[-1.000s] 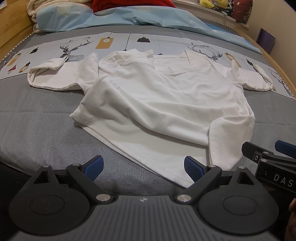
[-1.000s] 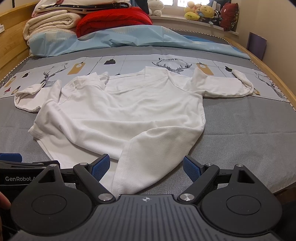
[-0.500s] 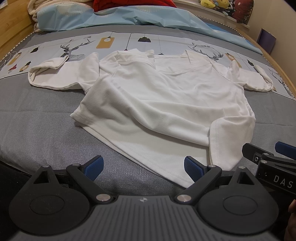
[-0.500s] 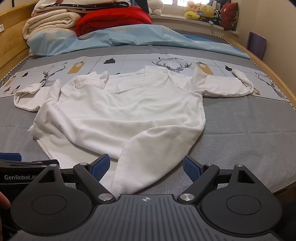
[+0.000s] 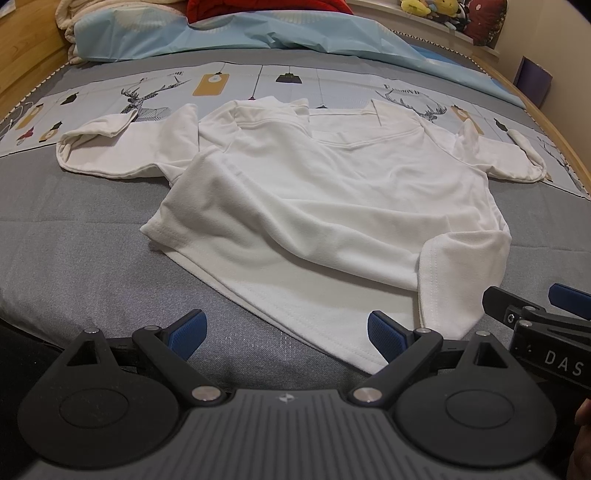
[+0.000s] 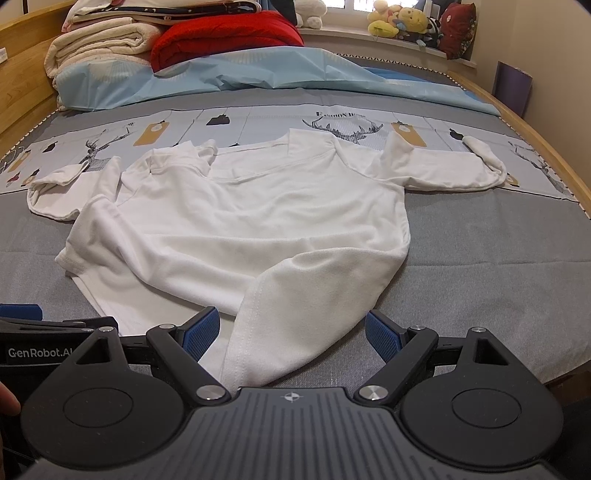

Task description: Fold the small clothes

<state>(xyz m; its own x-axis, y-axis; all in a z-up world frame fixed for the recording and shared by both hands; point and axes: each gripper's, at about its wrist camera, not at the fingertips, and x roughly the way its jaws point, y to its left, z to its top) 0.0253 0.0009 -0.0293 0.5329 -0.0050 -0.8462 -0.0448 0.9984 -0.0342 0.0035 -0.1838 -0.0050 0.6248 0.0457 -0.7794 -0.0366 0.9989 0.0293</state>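
Observation:
A small white long-sleeved shirt (image 5: 325, 206) (image 6: 251, 229) lies on the grey bed, collar away from me, both sleeves spread out, its lower hem rumpled and partly turned over. My left gripper (image 5: 286, 334) stands open just in front of the near hem, nothing between its blue pads. My right gripper (image 6: 291, 332) is open too, and the turned-over right hem corner (image 6: 280, 332) lies between its fingers without being pinched. Each gripper shows at the edge of the other's view: the right gripper (image 5: 535, 317) and the left gripper (image 6: 44, 325).
The bed cover (image 6: 480, 258) is grey with a printed deer band beyond the shirt. A light blue quilt (image 6: 240, 77), a red blanket (image 6: 225, 37) and folded cream bedding (image 6: 96, 44) pile at the head. Wooden bed rails (image 6: 546, 147) run along both sides; plush toys (image 6: 402, 22) sit on the sill.
Both grippers have edged slightly forward toward the shirt's hem. The shirt lies as before and both grippers stay open.

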